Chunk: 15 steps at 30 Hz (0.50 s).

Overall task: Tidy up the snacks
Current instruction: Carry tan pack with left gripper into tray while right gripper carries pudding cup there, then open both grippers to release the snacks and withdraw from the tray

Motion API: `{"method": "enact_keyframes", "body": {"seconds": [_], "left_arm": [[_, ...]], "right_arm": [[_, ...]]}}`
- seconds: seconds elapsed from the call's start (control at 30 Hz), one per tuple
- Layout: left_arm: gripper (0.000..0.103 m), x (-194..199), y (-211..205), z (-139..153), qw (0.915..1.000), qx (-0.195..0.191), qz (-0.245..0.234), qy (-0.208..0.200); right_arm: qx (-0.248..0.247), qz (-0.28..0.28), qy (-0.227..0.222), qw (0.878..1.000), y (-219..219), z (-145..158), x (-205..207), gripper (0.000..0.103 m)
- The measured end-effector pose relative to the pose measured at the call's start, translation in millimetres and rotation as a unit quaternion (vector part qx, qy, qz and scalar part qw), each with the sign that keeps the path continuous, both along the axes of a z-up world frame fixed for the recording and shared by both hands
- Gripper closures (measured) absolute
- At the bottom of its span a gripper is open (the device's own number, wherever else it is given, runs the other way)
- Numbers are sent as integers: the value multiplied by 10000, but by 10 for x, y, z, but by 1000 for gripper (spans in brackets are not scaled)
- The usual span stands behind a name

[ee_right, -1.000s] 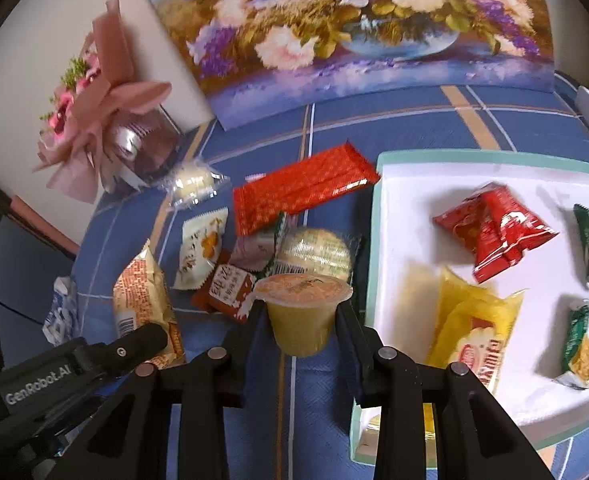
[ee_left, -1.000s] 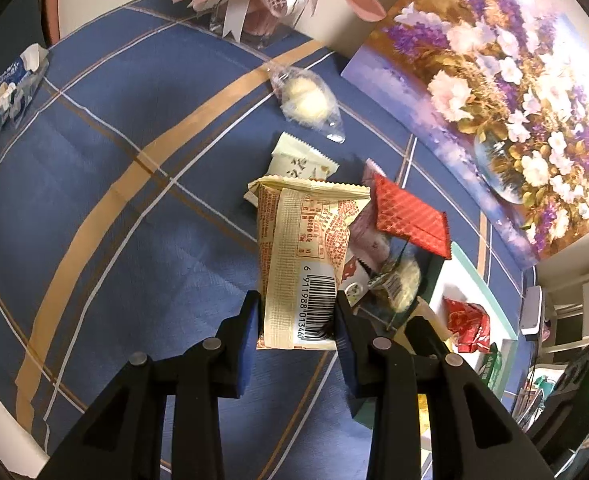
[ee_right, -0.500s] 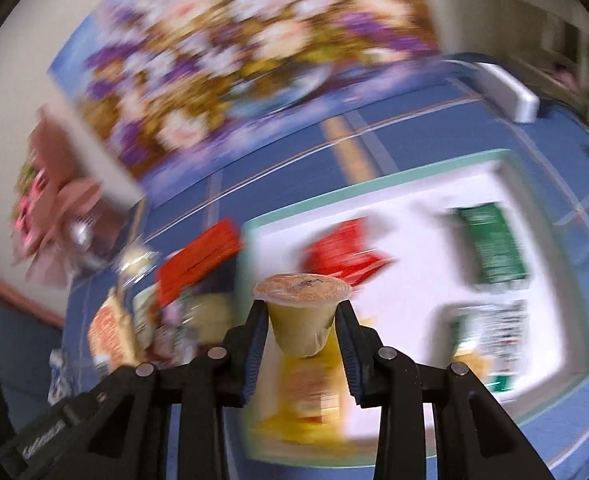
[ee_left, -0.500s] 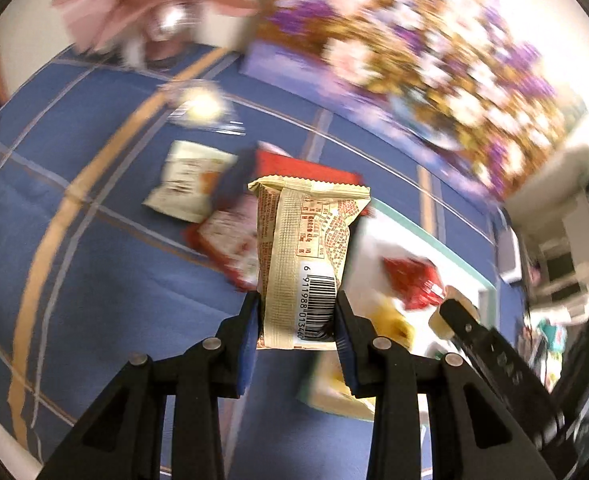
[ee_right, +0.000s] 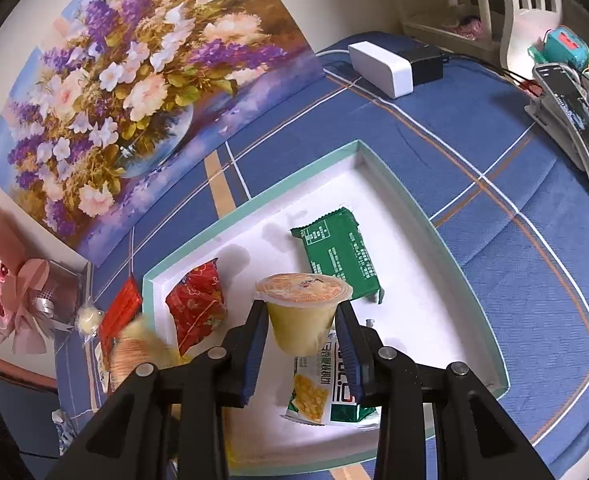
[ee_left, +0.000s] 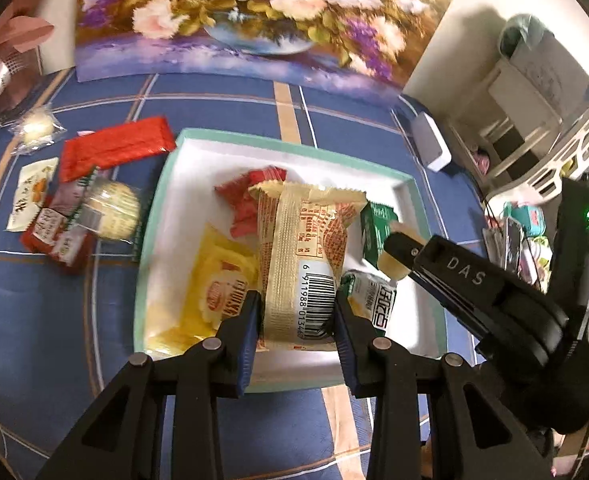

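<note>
Snack pack (ee_left: 300, 256), barcode 6911988…, clamped in left hand-held gripper (ee_left: 296, 316); jelly cup (ee_right: 303, 312) clamped in right hand-held gripper (ee_right: 300, 344), marked "DAS".

Grippers: two, left gripper (ee_left: 296, 316) and right gripper (ee_right: 300, 334)
Trays: one white tray (ee_right: 422, 280) with a teal rim
Packets lying in the tray: four: one red packet (ee_right: 196, 308), one yellow packet (ee_left: 218, 280), one dark green packet (ee_right: 340, 256), one green-and-white packet (ee_right: 326, 396)
Held snacks: two: one cream wrapper with a barcode (ee_left: 302, 260), one jelly cup (ee_right: 302, 312)
Long red bars on the table: one red bar (ee_left: 114, 152)
Flower paintings: one painting (ee_right: 134, 92)
</note>
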<state>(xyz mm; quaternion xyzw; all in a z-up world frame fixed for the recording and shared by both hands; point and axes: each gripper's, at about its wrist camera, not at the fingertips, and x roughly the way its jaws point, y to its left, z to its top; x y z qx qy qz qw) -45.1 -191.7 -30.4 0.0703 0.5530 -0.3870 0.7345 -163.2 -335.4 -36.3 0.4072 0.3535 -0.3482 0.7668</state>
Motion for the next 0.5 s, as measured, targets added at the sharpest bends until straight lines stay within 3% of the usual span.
{"method": "enact_keyframes", "body": {"seconds": [0.1,0.2,0.4,0.5], "left_arm": [[65,44,3,-61,9999,37,46,135],[53,101,65,-40,9995,-26,212,231],[53,215,236,72,9984,-180,470,240],[48,346,333,72,9969,-33,775,164]], "right_arm": [[52,99,10,9999,25,-23,49,66],[59,163,43,9998,64,-28,65,65],[-35,279,-11,9996,126,33,105,65],[-62,314,59,9995,148,31,132,65]]}}
